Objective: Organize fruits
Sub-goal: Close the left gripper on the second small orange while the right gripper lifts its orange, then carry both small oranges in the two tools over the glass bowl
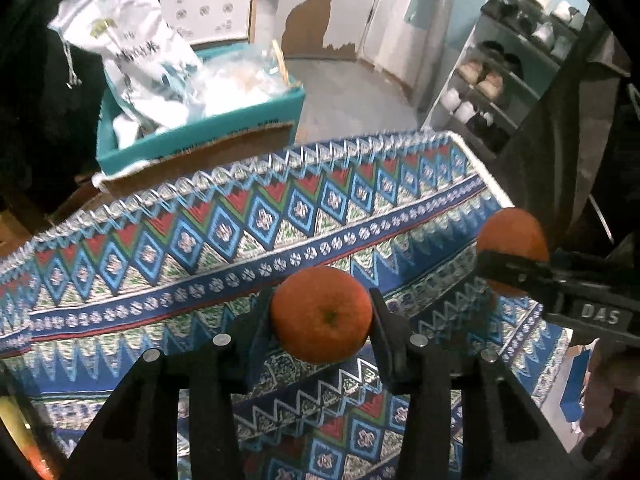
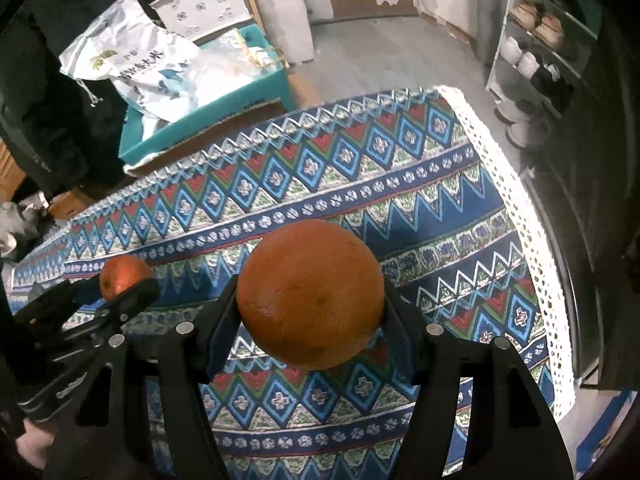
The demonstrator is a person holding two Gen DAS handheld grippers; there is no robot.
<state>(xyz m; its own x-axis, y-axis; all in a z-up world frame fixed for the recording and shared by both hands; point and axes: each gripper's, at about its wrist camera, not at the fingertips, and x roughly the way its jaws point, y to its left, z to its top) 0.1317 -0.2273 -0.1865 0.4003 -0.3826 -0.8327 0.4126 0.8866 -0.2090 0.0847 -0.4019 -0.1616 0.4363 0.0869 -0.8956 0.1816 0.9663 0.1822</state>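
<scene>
My left gripper (image 1: 322, 312) is shut on a small orange (image 1: 322, 314) and holds it above the patterned tablecloth (image 1: 200, 240). My right gripper (image 2: 310, 296) is shut on a larger orange (image 2: 310, 294), also held above the cloth. In the left wrist view the right gripper (image 1: 516, 256) enters from the right with its orange (image 1: 512, 236) near the table's right edge. In the right wrist view the left gripper (image 2: 128, 292) shows at the left with its small orange (image 2: 122, 274).
A teal cardboard box (image 1: 200, 132) with a white rice sack (image 1: 132, 48) and plastic bags stands beyond the table's far edge. A shoe rack (image 1: 512, 68) stands at the right. The cloth's white lace edge (image 2: 520, 208) marks the table's right side.
</scene>
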